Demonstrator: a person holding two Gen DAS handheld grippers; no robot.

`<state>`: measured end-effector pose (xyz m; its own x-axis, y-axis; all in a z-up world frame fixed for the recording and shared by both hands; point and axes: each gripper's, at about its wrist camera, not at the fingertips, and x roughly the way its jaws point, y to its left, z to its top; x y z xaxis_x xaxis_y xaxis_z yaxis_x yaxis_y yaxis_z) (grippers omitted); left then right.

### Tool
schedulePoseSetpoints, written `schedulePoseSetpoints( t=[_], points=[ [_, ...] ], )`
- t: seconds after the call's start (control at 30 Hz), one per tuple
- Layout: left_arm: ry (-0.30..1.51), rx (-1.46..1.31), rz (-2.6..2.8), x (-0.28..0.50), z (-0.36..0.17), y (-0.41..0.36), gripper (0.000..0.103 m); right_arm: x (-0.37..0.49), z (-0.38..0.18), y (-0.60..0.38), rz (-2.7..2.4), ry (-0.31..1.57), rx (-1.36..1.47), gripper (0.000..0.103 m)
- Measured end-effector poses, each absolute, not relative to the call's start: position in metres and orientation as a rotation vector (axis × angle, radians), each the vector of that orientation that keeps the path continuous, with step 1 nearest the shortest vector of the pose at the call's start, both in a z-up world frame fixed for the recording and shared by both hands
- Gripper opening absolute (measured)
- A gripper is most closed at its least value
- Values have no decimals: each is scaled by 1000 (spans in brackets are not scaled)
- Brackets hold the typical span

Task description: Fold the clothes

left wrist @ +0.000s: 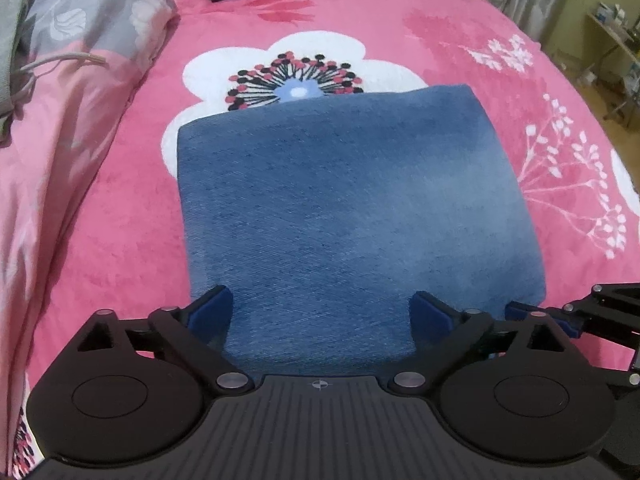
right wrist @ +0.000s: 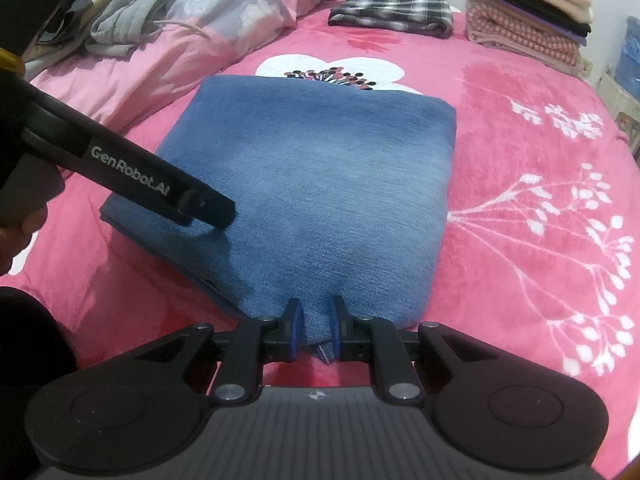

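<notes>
Folded denim point(left wrist: 340, 208) lies flat on the pink bed cover point(left wrist: 460, 60), mid-bed, long axis running 6-to-12 away from both tools. Left tool point(left wrist: 322, 312): jaws wide apart, straddling the near edge at 6 o'clock, pads not pressing cloth. Right tool point(right wrist: 314, 330): jaws nearly together, clamped on a pinch of the denim's near corner, at about 6 o'clock of the bundle. In the right wrist view the left tool sits at 9 o'clock, over the near-left part of the denim. Judgement: the right one has the only grip, so any next fold or lift turns on that near edge going toward 12. Plaid garment point(right wrist: 392, 12) and stacked clothes point(right wrist: 528, 12) lie well apart at the far end.
</notes>
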<state>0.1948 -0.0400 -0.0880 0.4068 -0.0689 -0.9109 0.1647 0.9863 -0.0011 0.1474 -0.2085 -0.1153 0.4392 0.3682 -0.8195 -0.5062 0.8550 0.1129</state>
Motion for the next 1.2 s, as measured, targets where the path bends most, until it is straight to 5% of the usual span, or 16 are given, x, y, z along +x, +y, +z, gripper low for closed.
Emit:
schedulePoseSetpoints(
  t=[1.2],
  points=[
    [1153, 115, -126, 199, -93, -48, 103, 151, -118, -216, 565, 974, -98, 16]
  ],
)
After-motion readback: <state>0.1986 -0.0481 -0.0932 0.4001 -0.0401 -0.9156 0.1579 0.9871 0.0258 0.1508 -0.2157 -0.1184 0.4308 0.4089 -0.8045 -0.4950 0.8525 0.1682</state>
